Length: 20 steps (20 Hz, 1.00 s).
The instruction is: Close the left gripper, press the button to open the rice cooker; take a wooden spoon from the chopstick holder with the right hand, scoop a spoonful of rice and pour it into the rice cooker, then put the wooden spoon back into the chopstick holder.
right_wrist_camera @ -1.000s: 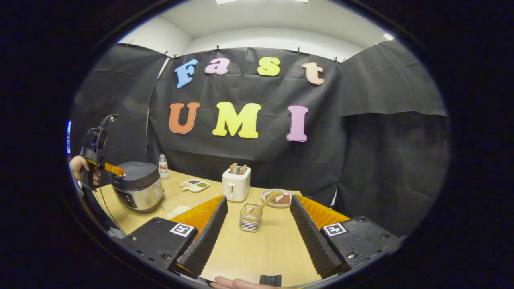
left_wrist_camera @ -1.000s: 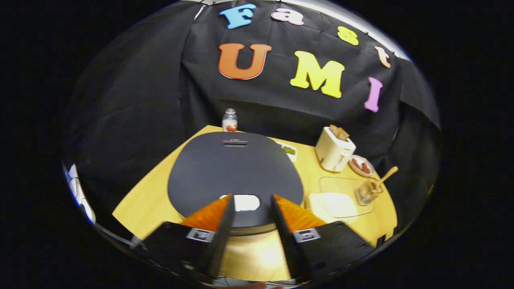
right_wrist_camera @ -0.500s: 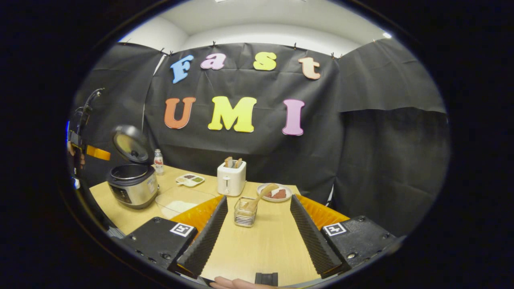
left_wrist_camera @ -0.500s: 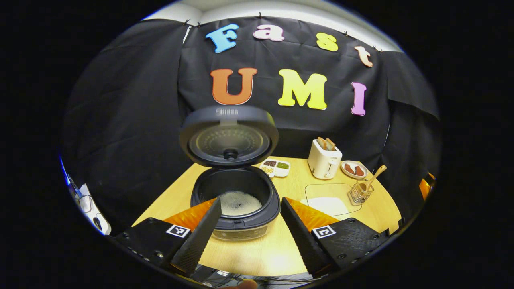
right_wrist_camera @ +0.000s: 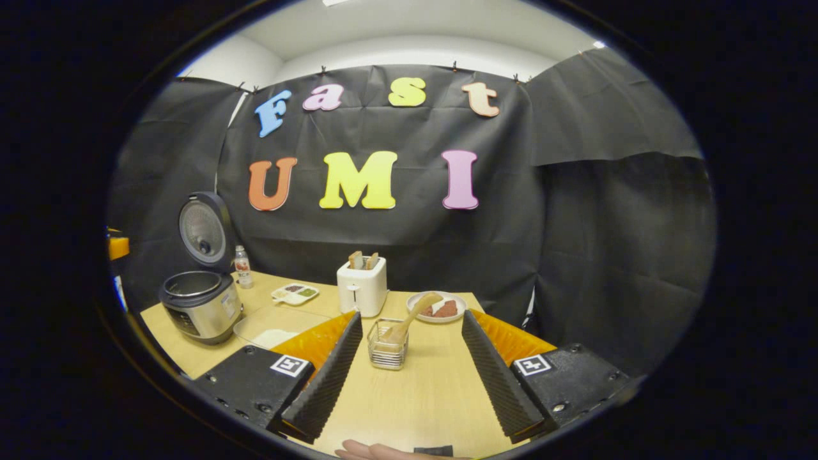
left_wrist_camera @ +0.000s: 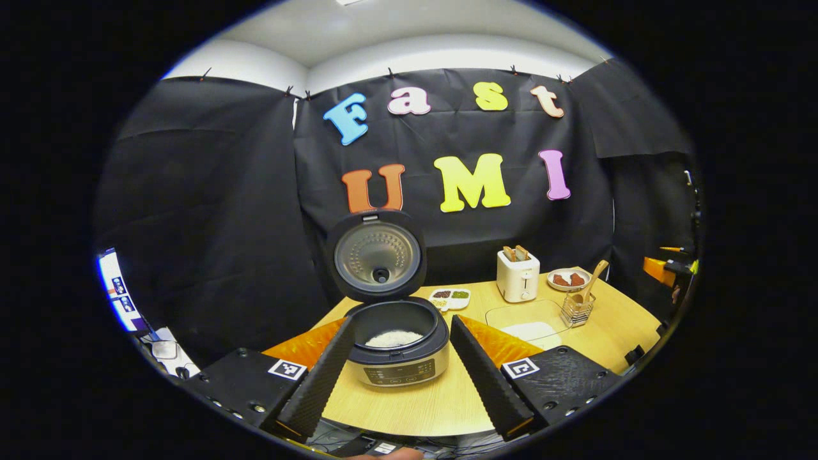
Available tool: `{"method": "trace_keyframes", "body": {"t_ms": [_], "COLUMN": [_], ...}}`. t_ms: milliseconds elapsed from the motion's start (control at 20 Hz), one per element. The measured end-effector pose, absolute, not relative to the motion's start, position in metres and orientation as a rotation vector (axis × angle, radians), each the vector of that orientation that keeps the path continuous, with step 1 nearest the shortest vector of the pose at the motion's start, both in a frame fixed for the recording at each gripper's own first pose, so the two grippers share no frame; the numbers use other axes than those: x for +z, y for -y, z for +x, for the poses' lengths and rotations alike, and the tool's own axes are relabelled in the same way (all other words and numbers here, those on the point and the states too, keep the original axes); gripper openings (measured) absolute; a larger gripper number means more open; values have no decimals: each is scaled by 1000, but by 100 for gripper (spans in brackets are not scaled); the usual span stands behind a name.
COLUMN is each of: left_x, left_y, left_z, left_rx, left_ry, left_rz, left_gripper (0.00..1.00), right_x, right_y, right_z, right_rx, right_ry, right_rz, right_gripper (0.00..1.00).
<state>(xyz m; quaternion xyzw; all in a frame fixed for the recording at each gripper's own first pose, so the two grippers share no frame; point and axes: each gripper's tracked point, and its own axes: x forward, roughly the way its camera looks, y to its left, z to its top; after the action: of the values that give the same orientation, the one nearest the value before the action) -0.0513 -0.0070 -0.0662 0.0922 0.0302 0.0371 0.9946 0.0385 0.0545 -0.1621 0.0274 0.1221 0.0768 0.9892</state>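
On the left of the table point(right_wrist_camera: 422, 390) the rice cooker point(left_wrist_camera: 399, 342) stands with its lid point(left_wrist_camera: 378, 255) tipped up and white rice showing in the pot, so I judge the button step done. My left gripper point(left_wrist_camera: 399, 358) hangs in front of the cooker with its fingers spread wide, touching nothing. Right of the cooker lies a clear tray of rice point(left_wrist_camera: 527, 319), and beyond it, toward the right, the wire chopstick holder point(right_wrist_camera: 386, 345) with the wooden spoon point(right_wrist_camera: 412, 313). From my right gripper point(right_wrist_camera: 409, 367) the holder sits straight ahead and near, framed between my two fingers, and the spoon's handle leans up and away to the right, its bowl down in the basket. My right gripper is much the nearer one to the spoon; its jaws stand fully apart and hold nothing. I expect to go forward and pinch the handle above the wire rim. The toaster point(right_wrist_camera: 362, 286) and a plate point(right_wrist_camera: 441, 306) stand farther back.
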Motion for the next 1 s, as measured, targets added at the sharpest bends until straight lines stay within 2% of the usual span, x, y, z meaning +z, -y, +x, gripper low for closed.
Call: {"method": "trace_keyframes", "body": {"t_ms": [300,450,600,800,1000], "left_x": [-62,-74,-84,-82,-100], "left_y": [21,29,25,26,8], "left_z": [-102,-117,-133,-136,-127], "left_rx": [75,72,110,96,105], "left_ry": [49,48,56,88,36], "left_rz": [139,104,97,73,79], "left_gripper": [96,95,96,95,96], "right_x": [-196,-219,-257,-289,-311], "right_y": [-61,-68,-81,-77,-86], "right_z": [105,140,171,215,237], "right_rx": [126,133,169,126,130], "right_ry": [-262,-265,-337,-370,-390], "right_rz": [147,153,173,176,196], "right_gripper": [100,100,100,100,100]}}
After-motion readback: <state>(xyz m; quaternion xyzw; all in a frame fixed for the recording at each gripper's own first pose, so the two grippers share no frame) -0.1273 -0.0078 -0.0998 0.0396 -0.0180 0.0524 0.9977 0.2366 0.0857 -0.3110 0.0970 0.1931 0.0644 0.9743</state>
